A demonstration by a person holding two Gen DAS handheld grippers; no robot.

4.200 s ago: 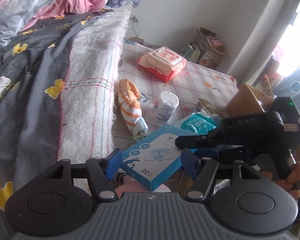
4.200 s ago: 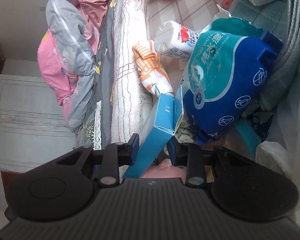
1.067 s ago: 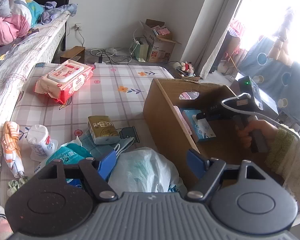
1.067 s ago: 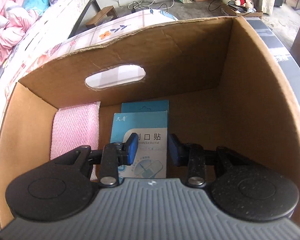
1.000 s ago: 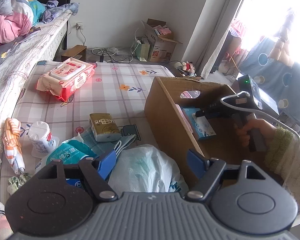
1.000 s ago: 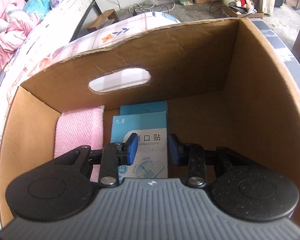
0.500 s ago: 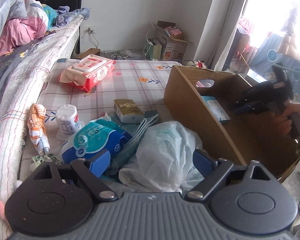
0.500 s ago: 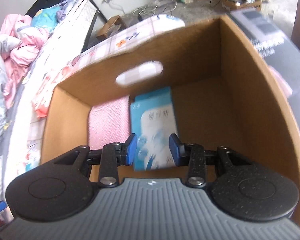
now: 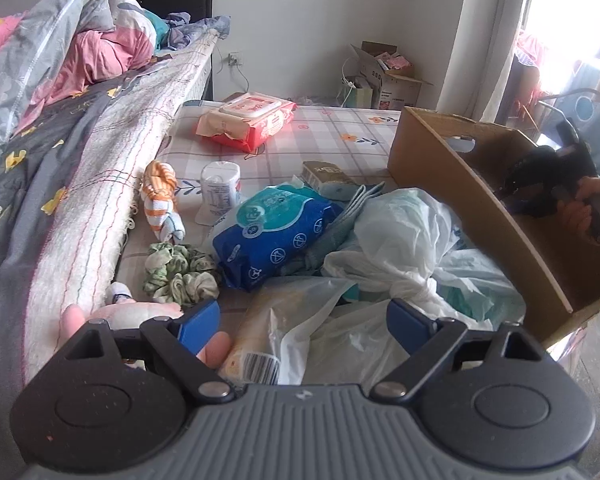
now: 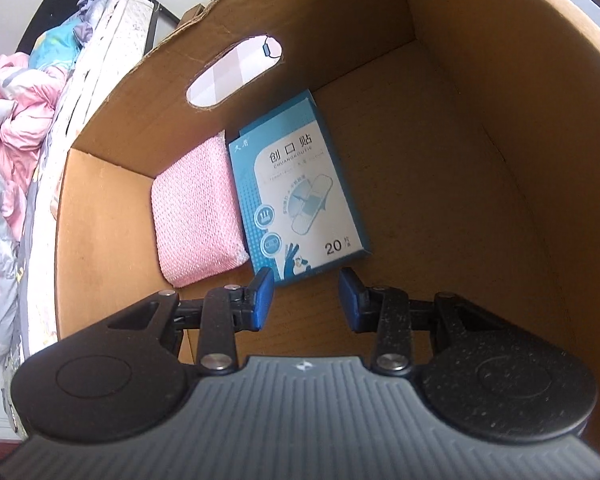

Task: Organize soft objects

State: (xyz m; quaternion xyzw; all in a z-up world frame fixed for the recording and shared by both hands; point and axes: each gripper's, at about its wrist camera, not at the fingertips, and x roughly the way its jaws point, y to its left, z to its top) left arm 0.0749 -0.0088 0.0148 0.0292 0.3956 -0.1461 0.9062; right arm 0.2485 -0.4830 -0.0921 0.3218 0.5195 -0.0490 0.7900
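My left gripper [image 9: 304, 320] is open wide over crumpled plastic bags [image 9: 400, 232], nothing between its fingers. Beyond lie a blue wipes pack [image 9: 276, 232], a green scrunchie [image 9: 176, 276], a striped sock [image 9: 162, 200] and a pink plush toy [image 9: 140, 312] by the left fingertip. My right gripper [image 10: 306, 300] hangs inside the cardboard box [image 10: 500, 60], open and empty. Just past its tips a blue plaster box [image 10: 296, 196] lies flat on the box floor beside a pink cloth [image 10: 198, 212].
A bed with a grey quilt [image 9: 40, 168] runs along the left. A red wipes pack [image 9: 248, 120], a white bottle [image 9: 220, 188] and a tan tissue pack [image 9: 326, 172] sit on the checked mat. The cardboard box [image 9: 480, 200] stands at the right, a hand [image 9: 588, 208] over it.
The blue plaster box, earlier held in the right gripper, now lies in the carton. The right gripper rolled and drew back. The left gripper swung left over the pile, jaws wider.
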